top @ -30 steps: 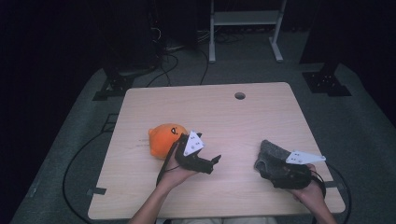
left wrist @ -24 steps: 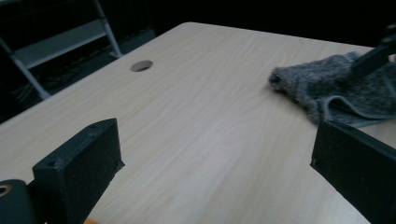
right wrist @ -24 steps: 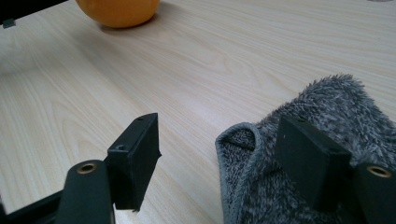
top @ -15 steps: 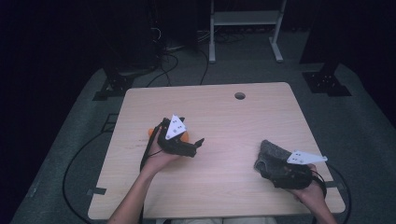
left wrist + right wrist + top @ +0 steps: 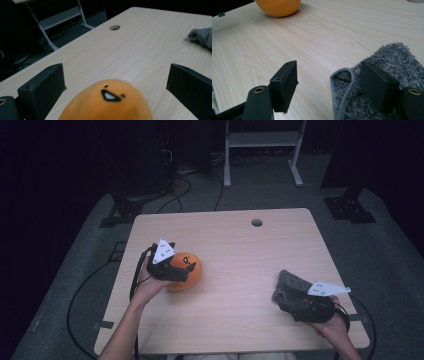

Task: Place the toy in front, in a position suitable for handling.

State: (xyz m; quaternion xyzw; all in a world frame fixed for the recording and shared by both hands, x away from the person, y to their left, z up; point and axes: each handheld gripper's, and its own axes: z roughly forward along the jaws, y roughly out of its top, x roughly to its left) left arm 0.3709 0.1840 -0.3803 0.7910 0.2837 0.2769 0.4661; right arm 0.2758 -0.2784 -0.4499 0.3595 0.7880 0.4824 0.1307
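Note:
An orange round plush toy with a small black face lies on the left half of the wooden table. My left gripper hovers over its left side, open. In the left gripper view the toy sits low between the wide-apart jaws of the left gripper, touching neither. A grey fuzzy cloth lies at the front right. My right gripper is over it, open. In the right gripper view the right gripper straddles the cloth's edge, one jaw above the cloth, the other above bare wood.
A round cable hole sits near the table's far edge. Beyond the table stand a white metal frame and dark stands, with cables on the grey floor. In the right gripper view the toy lies far off.
My left gripper has swung from the toy's right side leftward and now sits over the toy. The toy, cloth and right gripper have stayed put.

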